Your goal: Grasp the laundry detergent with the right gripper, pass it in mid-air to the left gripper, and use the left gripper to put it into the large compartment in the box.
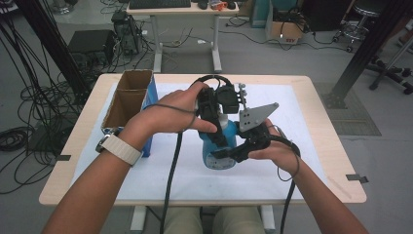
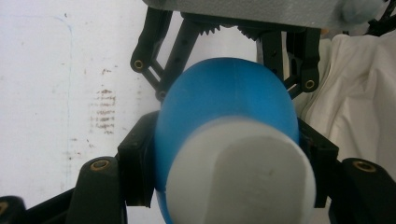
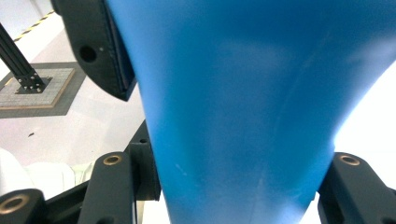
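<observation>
Inspected from the high view: blue bottle [image 1: 217, 148] found upright near the middle of the tabletop [image 1: 311, 102], standing on the white sheet [image 1: 185, 170] and caught between both claws. Left claw [image 1: 214, 127] seen coming down from above onto the upper part of the bottle, left hand [image 1: 168, 113] wrapped over its body, cable trailing back toward the near edge. Right claw [image 1: 233, 152] seen lower, closing in from the side on the lower body of the bottle, right hand [image 1: 275, 150] behind it, grey three-cornered plate [image 1: 255, 116] standing just above. Left gripper view: left claw [image 2: 229, 156] closed on the bottle, both jaws pressed against the blue shoulder [image 2: 224, 88], white cap [image 2: 243, 175] sticking out toward the camera between them; linkage of the other claw [image 2: 182, 51] noted just beyond the bottle. Right gripper view: right claw [image 3: 240, 179] closed on the bottle's blue wall [image 3: 243, 93], one jaw touching at each side; a jaw of the other claw [image 3: 95, 44] noted higher up against the same wall. Open cardboard box [image 1: 127, 95] with a blue side recorded well to the outer side of the left claw, at the tabletop's edge, apart from the bottle. Wristwatch with pale strap [image 1: 118, 146] noted on the left wrist.
</observation>
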`<state>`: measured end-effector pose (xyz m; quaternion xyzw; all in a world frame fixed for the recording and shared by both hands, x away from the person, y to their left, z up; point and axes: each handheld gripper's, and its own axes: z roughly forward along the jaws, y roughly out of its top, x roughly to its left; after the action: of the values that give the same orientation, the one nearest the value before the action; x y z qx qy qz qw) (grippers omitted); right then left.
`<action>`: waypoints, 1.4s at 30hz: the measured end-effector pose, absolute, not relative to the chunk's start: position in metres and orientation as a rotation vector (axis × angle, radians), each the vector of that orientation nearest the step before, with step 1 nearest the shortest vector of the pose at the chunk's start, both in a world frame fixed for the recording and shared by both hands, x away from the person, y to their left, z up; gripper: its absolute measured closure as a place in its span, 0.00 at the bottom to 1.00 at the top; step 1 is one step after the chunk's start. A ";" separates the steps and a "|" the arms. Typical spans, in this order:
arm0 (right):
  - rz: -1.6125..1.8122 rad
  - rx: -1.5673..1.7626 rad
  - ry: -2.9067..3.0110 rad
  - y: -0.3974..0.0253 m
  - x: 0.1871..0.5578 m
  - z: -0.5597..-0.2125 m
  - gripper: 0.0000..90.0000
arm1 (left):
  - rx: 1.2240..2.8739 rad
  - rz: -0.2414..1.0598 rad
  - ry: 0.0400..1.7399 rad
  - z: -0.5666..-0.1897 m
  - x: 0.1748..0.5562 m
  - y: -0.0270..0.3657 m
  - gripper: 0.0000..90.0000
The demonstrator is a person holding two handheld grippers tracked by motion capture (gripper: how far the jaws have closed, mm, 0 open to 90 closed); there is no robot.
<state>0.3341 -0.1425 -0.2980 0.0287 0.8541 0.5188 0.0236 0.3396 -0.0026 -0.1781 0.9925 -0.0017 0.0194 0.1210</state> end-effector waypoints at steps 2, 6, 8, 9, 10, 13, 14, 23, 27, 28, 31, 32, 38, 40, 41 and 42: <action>1.605 0.104 2.648 -0.143 0.333 -0.297 0.48 | 2.897 0.058 -0.004 -0.178 0.340 -0.002 0.41; 1.602 0.097 2.649 -0.143 0.334 -0.297 0.48 | 2.897 0.058 -0.004 -0.177 0.340 -0.003 0.41; 1.600 0.101 2.650 -0.143 0.334 -0.297 0.48 | 2.896 0.060 -0.007 -0.177 0.340 -0.002 0.41; 1.599 0.095 2.649 -0.143 0.334 -0.297 0.48 | 2.895 0.066 -0.008 -0.178 0.340 -0.002 0.41; 1.597 0.083 2.644 -0.143 0.335 -0.297 0.48 | 2.894 0.064 -0.009 -0.178 0.340 -0.002 0.41; 1.594 0.101 2.652 -0.142 0.334 -0.296 0.48 | 2.899 0.060 -0.008 -0.178 0.341 -0.002 0.41; 1.593 0.101 2.651 -0.142 0.334 -0.296 0.48 | 2.896 0.068 -0.008 -0.178 0.341 -0.002 0.41; 1.594 0.109 2.647 -0.143 0.334 -0.296 0.48 | 2.893 0.068 -0.011 -0.177 0.340 -0.003 0.41; 1.598 0.105 2.646 -0.143 0.334 -0.296 0.48 | 2.898 0.066 -0.008 -0.176 0.340 -0.003 0.41; 1.595 0.100 2.647 -0.143 0.334 -0.295 0.48 | 2.898 0.071 -0.011 -0.177 0.339 -0.003 0.41; 1.591 0.102 2.648 -0.142 0.334 -0.295 0.48 | 2.899 0.063 -0.006 -0.177 0.340 -0.002 0.41; 1.590 0.103 2.648 -0.142 0.334 -0.295 0.48 | 2.900 0.063 -0.008 -0.177 0.340 -0.002 0.41; 1.590 0.104 2.650 -0.142 0.334 -0.295 0.48 | 2.897 0.064 -0.006 -0.177 0.340 -0.002 0.41; 1.587 0.101 2.652 -0.142 0.334 -0.295 0.48 | 2.898 0.069 -0.007 -0.177 0.340 -0.002 0.41; 1.582 0.107 2.653 -0.142 0.334 -0.295 0.48 | 2.898 0.068 -0.004 -0.177 0.340 -0.002 0.41; 1.584 0.101 2.652 -0.141 0.334 -0.295 0.48 | 2.897 0.067 -0.004 -0.177 0.341 -0.001 0.41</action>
<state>0.3344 -0.1414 -0.2951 0.0326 0.8578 0.5123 0.0256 0.3406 -0.0013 -0.1769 0.9923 -0.0014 0.0228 0.1216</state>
